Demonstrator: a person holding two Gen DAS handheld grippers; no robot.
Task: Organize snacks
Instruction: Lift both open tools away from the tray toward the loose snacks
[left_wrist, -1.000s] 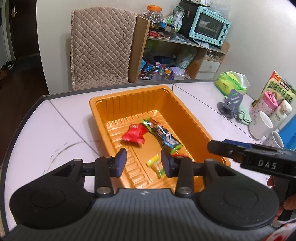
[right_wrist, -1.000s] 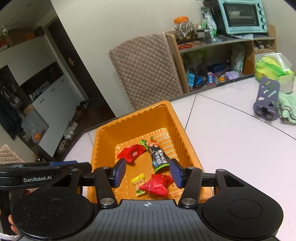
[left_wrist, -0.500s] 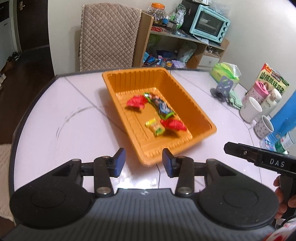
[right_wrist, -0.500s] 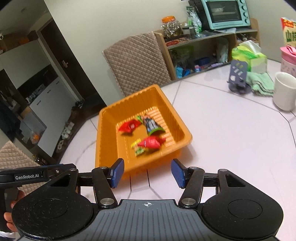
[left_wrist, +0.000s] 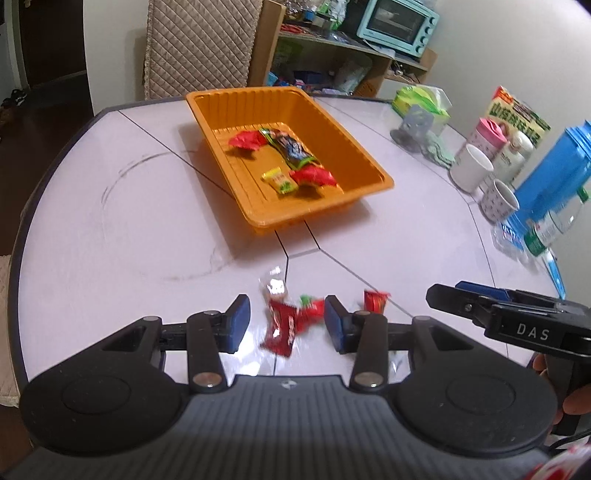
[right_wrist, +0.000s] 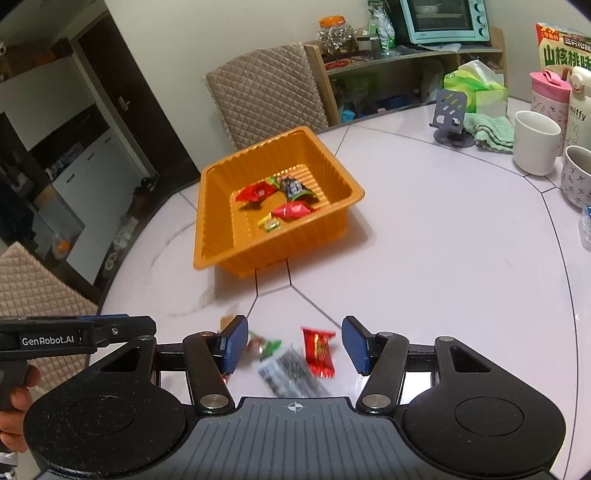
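Note:
An orange tray (left_wrist: 373, 173) (right_wrist: 207, 236) sits mid-table and holds several snack packets: two red ones, a dark long one and a small yellow one (left_wrist: 280, 180). Loose snacks lie on the table near the front edge: a red packet (left_wrist: 280, 326), a red-green candy (left_wrist: 310, 308) and a small red packet (left_wrist: 375, 300) (right_wrist: 318, 350). A dark striped packet (right_wrist: 288, 373) lies by them. My left gripper (left_wrist: 287, 323) is open above the red packet. My right gripper (right_wrist: 293, 345) is open above the loose snacks.
White table (left_wrist: 110, 229) with rounded edge. At the right stand mugs (right_wrist: 535, 142), a pink bottle (right_wrist: 546, 92), a blue container (left_wrist: 550, 173), a phone stand (right_wrist: 448, 118) and a green cloth. A quilted chair (right_wrist: 266, 96) and a shelf with a toaster oven are behind.
Both grippers have pulled back from over the tray toward the table's front edge. The loose snacks near the edge have come into view between the fingers.

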